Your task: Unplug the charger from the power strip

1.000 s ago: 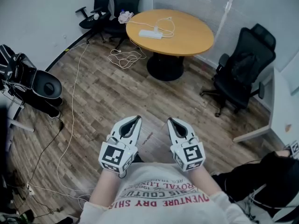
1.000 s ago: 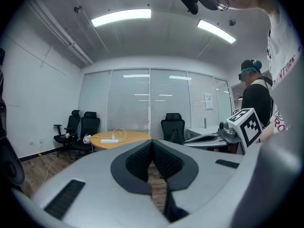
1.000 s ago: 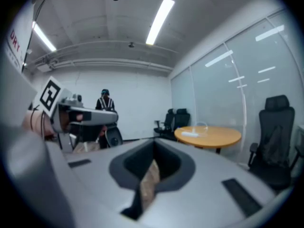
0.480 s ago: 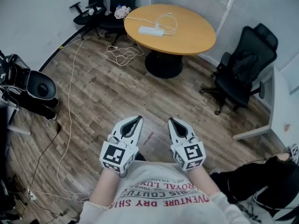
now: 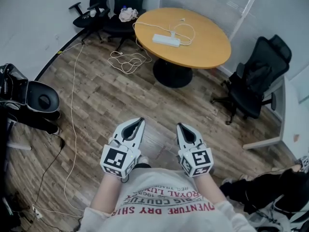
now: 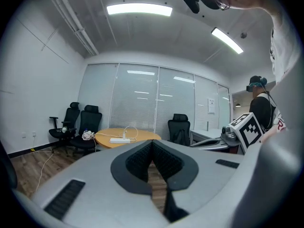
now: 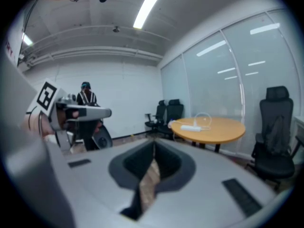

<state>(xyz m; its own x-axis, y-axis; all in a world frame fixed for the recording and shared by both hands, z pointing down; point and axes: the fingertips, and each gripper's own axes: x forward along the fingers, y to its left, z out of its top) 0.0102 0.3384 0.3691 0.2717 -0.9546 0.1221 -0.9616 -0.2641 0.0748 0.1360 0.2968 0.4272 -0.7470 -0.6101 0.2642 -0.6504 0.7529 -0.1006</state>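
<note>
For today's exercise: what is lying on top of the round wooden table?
A white power strip lies on the table, with a white cable looped beside it. Whether anything is plugged in is too small to tell.

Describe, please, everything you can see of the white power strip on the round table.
The power strip is a long, slim white bar, plastic by its look, lying flat on the round wooden table, left of its middle in the head view. A small white charger stands plugged in near one end, its thin white cable looping over the tabletop behind. The sockets are too small to make out. Nothing else touches it.
</note>
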